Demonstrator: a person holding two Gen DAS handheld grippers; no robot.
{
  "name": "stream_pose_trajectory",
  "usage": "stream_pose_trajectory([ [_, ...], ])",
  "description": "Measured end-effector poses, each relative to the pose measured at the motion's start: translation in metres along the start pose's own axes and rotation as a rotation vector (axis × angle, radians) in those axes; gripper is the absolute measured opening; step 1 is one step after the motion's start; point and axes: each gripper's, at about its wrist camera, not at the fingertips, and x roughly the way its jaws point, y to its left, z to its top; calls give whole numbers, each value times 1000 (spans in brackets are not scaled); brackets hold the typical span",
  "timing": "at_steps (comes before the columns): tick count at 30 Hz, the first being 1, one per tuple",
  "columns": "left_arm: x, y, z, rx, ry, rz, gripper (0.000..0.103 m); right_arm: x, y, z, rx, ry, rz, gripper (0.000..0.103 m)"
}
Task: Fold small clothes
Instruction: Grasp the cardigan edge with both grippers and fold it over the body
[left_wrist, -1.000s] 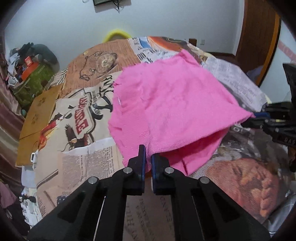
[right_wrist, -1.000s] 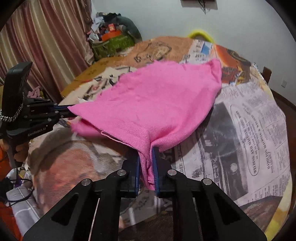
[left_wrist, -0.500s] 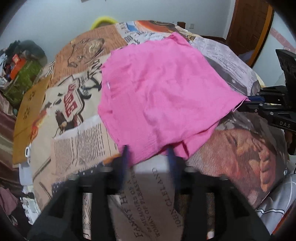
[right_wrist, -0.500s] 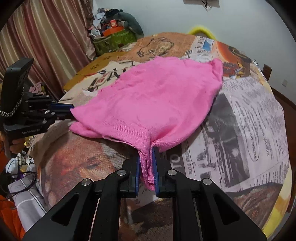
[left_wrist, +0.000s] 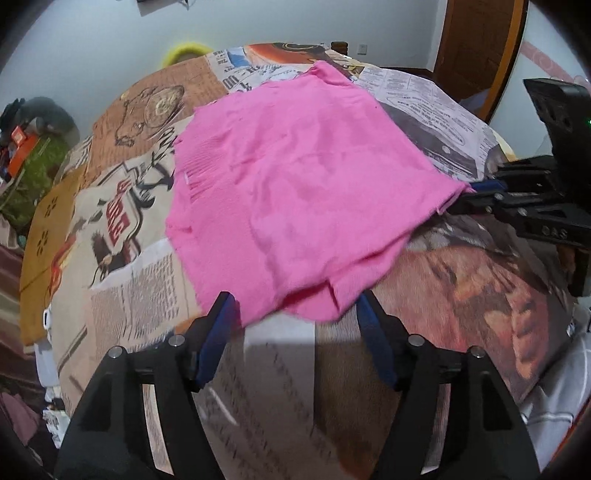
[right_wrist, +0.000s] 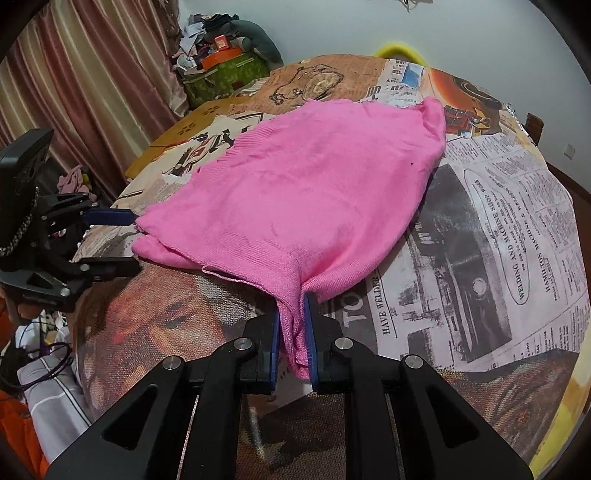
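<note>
Pink knit garment, ribbed band along one edge, lying mostly flat and doubled over on a table covered with a newspaper-print cloth. Fabric slightly rumpled; a second layer shows beneath the near hem. It sits around the middle of the table, one corner reaching toward the far edge.

Left gripper: jaws spread, having just been opening; the near hem of the garment lies between the blue pads, which do not press on it. In the right wrist view the same gripper stands at the garment's corner on the table's left side, upper finger just beside the cloth.

Right gripper: jaws pressed together, pinching a bunched corner of the garment, which hangs down between the pads. That corner is drawn toward the near edge of the table, the cloth rising in a ridge from the grip.

Beyond the table: striped curtain, clutter pile by the wall.
</note>
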Motion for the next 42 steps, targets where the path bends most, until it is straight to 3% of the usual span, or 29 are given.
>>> stream_pose_trajectory([
  [1, 4, -1, 4, 14, 3, 1, 66, 0, 0, 0, 2, 0, 1, 11],
  [4, 9, -6, 9, 31, 0, -5, 43, 0, 2, -1, 1, -6, -2, 11],
  [7, 11, -15, 12, 68, -10, 80, 13, -2, 2, 0, 2, -17, -4, 11],
  [8, 12, -15, 11, 65, -7, 96, 10, -2, 2, 0, 3, -21, -3, 11],
  [15, 4, 3, 11, -21, -27, 85, 7, -6, 3, 3, -13, -43, -8, 11],
  [22, -18, 8, 33, -22, -101, 95, 6, -14, 4, 14, -28, -76, -7, 11],
  [31, -32, 31, 105, -24, -218, 108, 6, -33, -11, 60, -69, -160, -63, 11],
  [42, 14, 79, 182, -112, -199, 70, 6, -10, -43, 125, -88, -196, -116, 11],
])
